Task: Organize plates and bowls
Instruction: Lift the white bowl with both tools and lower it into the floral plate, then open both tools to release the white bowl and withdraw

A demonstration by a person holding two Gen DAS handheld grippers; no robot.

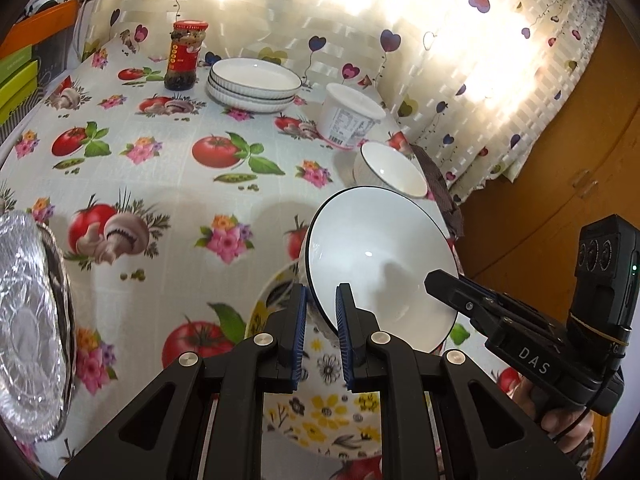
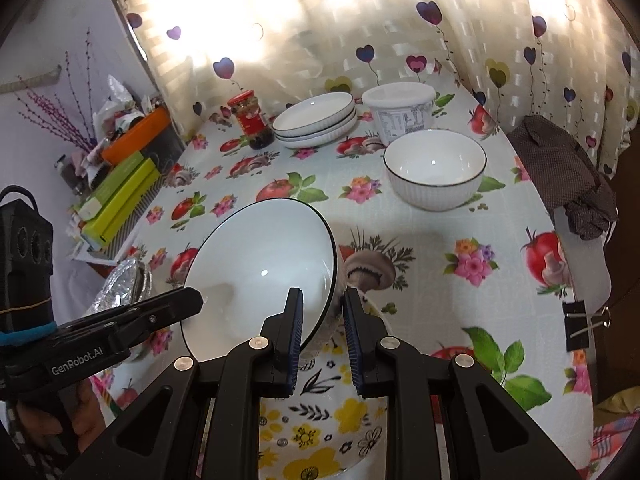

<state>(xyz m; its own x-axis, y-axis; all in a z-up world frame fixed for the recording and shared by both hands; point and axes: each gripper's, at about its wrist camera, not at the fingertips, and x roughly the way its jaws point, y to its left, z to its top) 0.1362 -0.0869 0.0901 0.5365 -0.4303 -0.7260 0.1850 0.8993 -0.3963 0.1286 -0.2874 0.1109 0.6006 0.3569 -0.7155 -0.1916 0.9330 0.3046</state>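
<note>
Two grippers, left gripper point(image 1: 322, 304), right gripper point(image 2: 322, 308), clamping one bowl's point(image 1: 380, 264) rim

A: What do the held bowl point(image 1: 380, 264) and plate stack point(image 1: 254, 84) look made of?
B: Glossy white ceramic; ribbed outer walls.
A: The tablecloth point(image 1: 168, 184)?
B: Smooth, faintly shiny printed sheet.
A: And the rest?
B: Foil tray point(image 1: 28, 320) crinkled metal; gripper pads point(image 1: 299, 320) ridged blue rubber; tub point(image 2: 402, 114) matt plastic.
</note>
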